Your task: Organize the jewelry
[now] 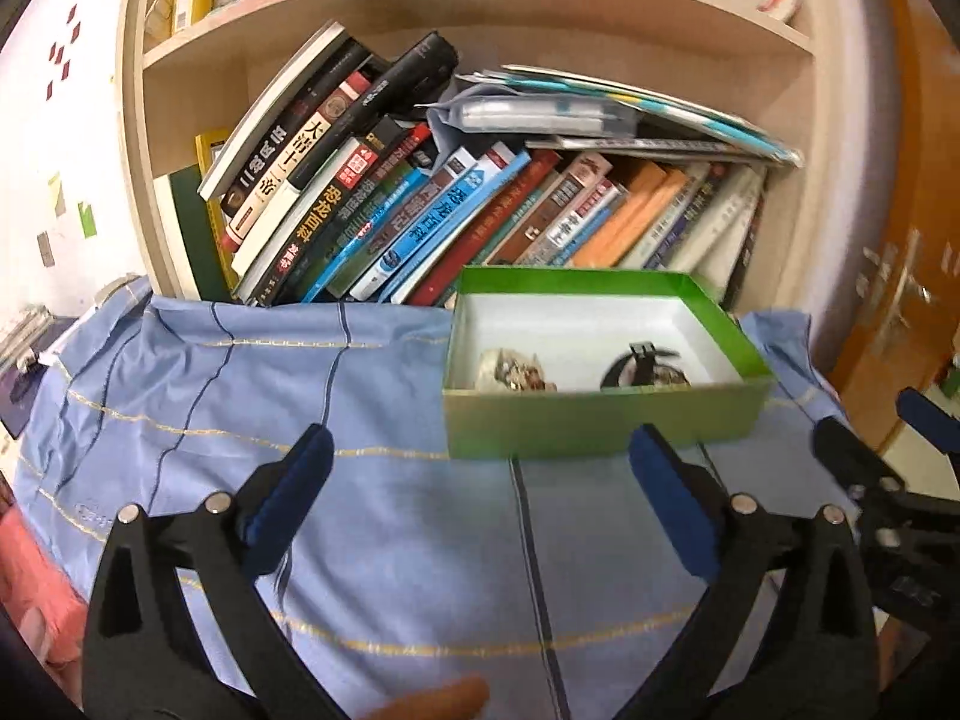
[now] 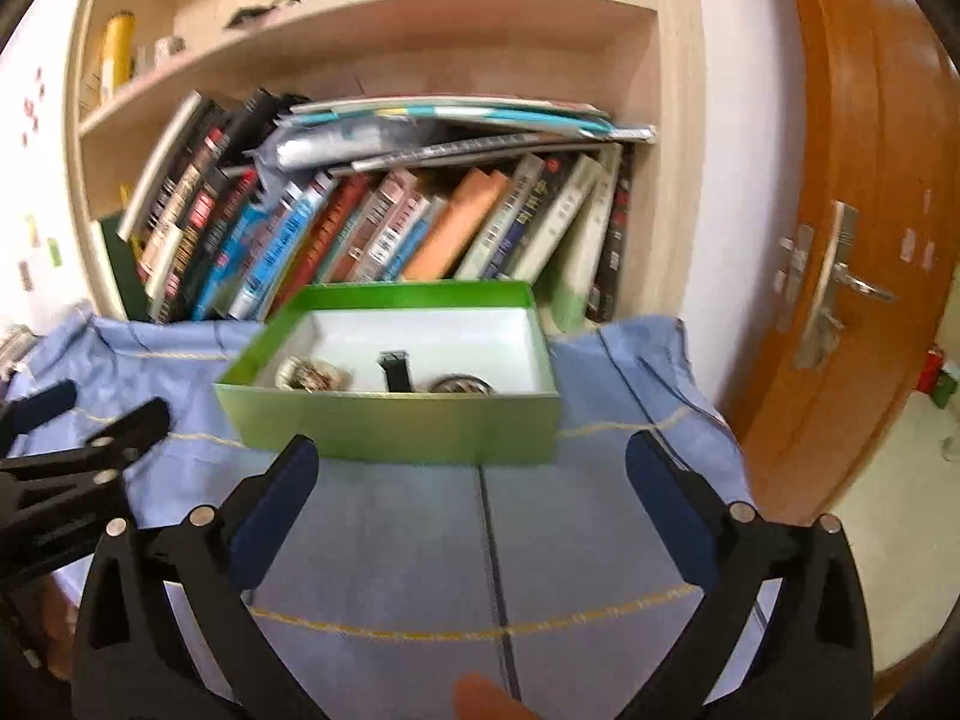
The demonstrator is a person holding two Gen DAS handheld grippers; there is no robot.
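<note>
A green box (image 1: 600, 420) with a white inside stands on the blue cloth; it also shows in the right wrist view (image 2: 396, 426). Inside lie a pale beaded jewelry piece (image 1: 516, 369) (image 2: 309, 377), a black-strapped watch (image 1: 642, 363) (image 2: 396, 369) and a round metallic piece (image 2: 462, 385). My left gripper (image 1: 480, 462) is open and empty, just in front of the box. My right gripper (image 2: 471, 462) is open and empty, close to the box's front wall. Each gripper shows at the edge of the other view, the right one (image 1: 870, 468) and the left one (image 2: 90, 420).
The blue cloth (image 1: 300, 390) (image 2: 600, 510) covers the table. A wooden bookshelf (image 1: 480, 192) (image 2: 384, 204) full of leaning books stands right behind the box. An orange-brown door (image 2: 870, 240) with a metal handle is on the right. A fingertip (image 2: 480, 696) shows at the bottom.
</note>
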